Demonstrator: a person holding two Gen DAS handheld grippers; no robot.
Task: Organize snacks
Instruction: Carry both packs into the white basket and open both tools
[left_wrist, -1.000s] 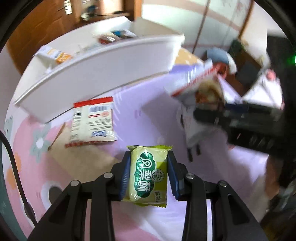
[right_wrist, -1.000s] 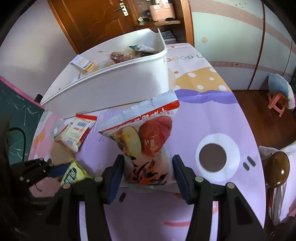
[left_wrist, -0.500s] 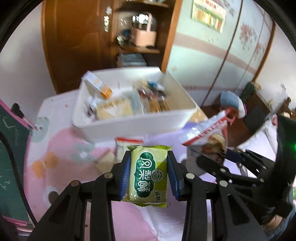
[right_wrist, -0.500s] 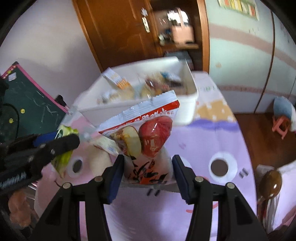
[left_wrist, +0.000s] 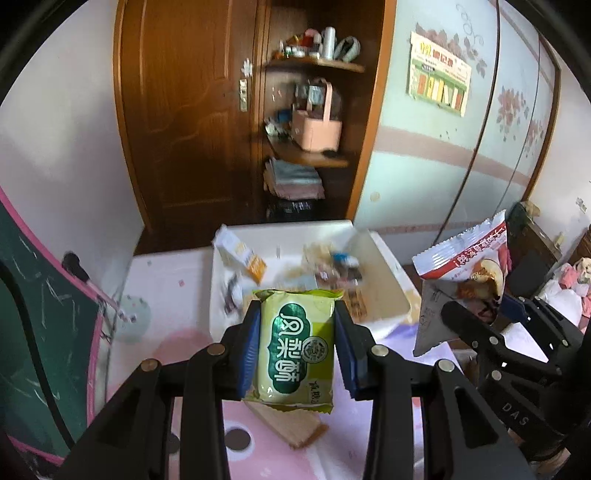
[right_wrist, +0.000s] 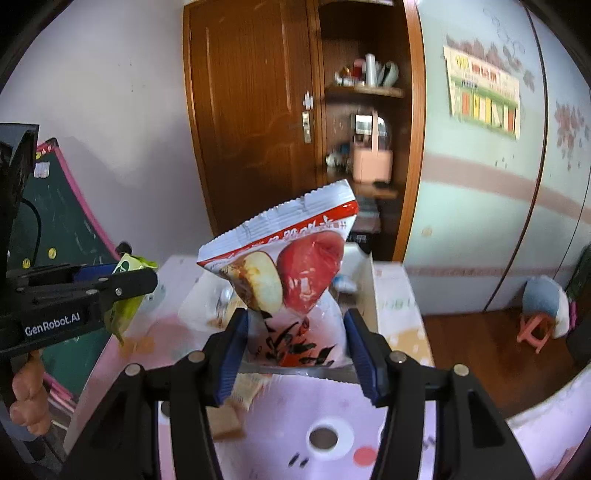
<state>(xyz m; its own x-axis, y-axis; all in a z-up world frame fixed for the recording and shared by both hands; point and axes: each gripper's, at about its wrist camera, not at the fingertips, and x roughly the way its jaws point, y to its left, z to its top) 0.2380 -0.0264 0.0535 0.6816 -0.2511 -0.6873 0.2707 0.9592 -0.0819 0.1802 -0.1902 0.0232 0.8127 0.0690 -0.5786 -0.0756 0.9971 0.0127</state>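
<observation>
My left gripper (left_wrist: 295, 350) is shut on a green snack packet (left_wrist: 295, 347), held in the air in front of the white bin (left_wrist: 384, 288). My right gripper (right_wrist: 295, 350) is shut on a red-and-white apple snack bag (right_wrist: 295, 273), held upright above the table. The bin (right_wrist: 369, 291) lies ahead of both, with several snacks inside, among them a white-and-orange box (left_wrist: 242, 256). The right gripper and its bag (left_wrist: 469, 258) show at the right of the left wrist view. The left gripper (right_wrist: 122, 280) with the green packet (right_wrist: 125, 306) shows at the left of the right wrist view.
The table has a pink and lilac cartoon cloth (right_wrist: 295, 443). A flat snack packet (left_wrist: 291, 424) lies on it under the left gripper. A green chalkboard (left_wrist: 40, 332) stands at the left. A wooden door and shelves (left_wrist: 306, 147) are behind the bin.
Both grippers have risen and tilted up with their snacks. The bin now sits lower and farther in both views, and the door and shelves have come into view.
</observation>
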